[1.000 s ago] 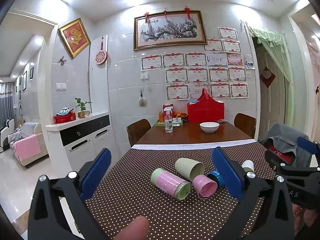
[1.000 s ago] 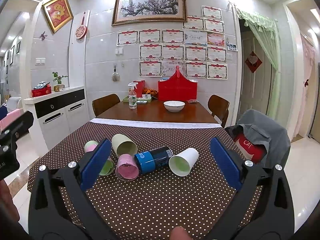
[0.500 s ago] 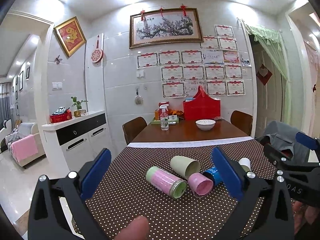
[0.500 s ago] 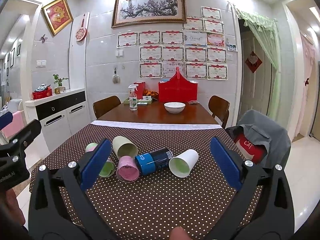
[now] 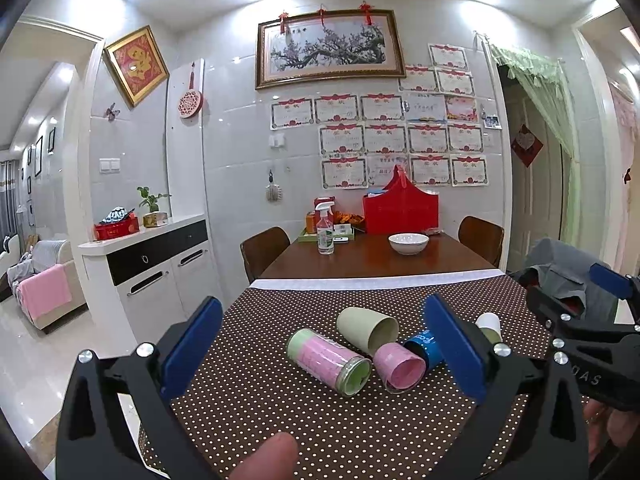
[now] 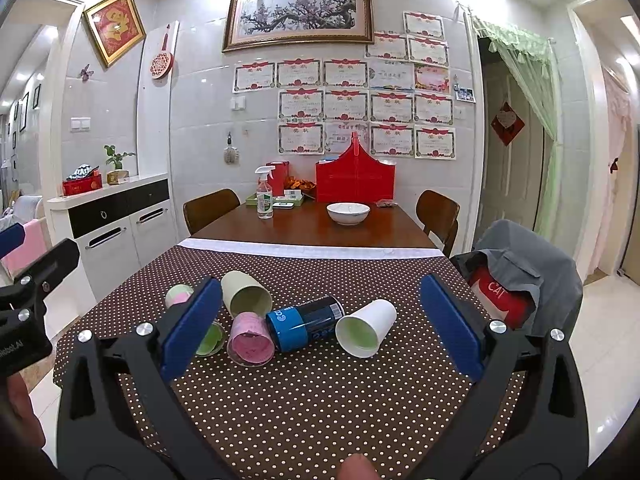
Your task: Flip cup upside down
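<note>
Several cups lie on their sides on the dotted brown tablecloth (image 6: 320, 392). A pink-and-green cup (image 5: 328, 360), a pale green cup (image 5: 366, 330), a small pink cup (image 5: 400, 367) and a blue can-like cup (image 5: 422, 346) cluster together. A white paper cup (image 6: 366, 328) with a green inside lies to the right, mouth toward me. In the right wrist view the pale green cup (image 6: 246, 294), pink cup (image 6: 251, 338) and blue cup (image 6: 306, 322) show too. My left gripper (image 5: 320, 350) is open and empty above the cluster. My right gripper (image 6: 318, 330) is open and empty, back from the cups.
Beyond the cloth the wooden table (image 6: 312, 228) carries a white bowl (image 6: 348, 213), a spray bottle (image 6: 264, 194) and a red basket (image 6: 355, 180). A chair with grey clothing (image 6: 520, 272) stands at the right. A white sideboard (image 5: 152, 264) stands at the left.
The left gripper has drifted slightly, so the cups sit a little more to the right and lower in its view. The right view is almost unchanged. Both grippers stay open.
</note>
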{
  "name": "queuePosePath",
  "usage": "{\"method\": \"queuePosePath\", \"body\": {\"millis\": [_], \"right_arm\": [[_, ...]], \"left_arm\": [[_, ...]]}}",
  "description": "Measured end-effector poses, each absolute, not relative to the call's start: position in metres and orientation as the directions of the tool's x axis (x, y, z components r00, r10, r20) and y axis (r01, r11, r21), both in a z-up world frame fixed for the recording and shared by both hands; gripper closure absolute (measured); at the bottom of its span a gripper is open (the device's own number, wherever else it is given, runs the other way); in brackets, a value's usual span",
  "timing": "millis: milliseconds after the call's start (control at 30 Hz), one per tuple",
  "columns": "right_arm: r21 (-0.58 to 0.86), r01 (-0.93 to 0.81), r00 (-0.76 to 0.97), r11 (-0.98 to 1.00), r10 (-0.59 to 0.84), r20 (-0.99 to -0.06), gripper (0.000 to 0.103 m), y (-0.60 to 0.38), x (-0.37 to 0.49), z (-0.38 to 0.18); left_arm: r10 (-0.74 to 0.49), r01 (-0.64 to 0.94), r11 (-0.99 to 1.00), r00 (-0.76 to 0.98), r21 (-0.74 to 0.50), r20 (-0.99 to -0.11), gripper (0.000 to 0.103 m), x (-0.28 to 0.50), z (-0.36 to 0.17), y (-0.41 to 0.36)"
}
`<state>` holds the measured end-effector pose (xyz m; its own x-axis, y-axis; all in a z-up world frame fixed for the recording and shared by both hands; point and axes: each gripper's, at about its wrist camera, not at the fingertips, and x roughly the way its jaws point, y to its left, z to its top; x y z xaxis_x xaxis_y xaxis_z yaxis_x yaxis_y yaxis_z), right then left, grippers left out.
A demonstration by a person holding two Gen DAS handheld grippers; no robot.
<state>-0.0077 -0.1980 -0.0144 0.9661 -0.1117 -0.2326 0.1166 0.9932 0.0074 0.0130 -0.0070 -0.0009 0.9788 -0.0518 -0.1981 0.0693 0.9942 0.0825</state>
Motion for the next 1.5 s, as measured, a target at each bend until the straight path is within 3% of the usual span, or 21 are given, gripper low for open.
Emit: {"method": "queuePosePath", "body": {"millis": [1067, 1500], "right_arm": [[0.003, 0.127, 0.963, 0.992, -0.123, -0.241, 0.006, -0.216, 0.014, -0.018], [0.01, 0.092, 0.929, 0.996, -0.082, -0.361, 0.006, -0.228, 0.076, -0.032]], "left_arm": [[-0.06, 0.081, 0.993, 0.975, 0.089, -0.216, 0.004, 0.036, -0.008, -0.017], [-0.051, 0.094, 0.992, 0.917, 0.09, -0.396, 0.004, 0.118, -0.023, -0.025]]}}
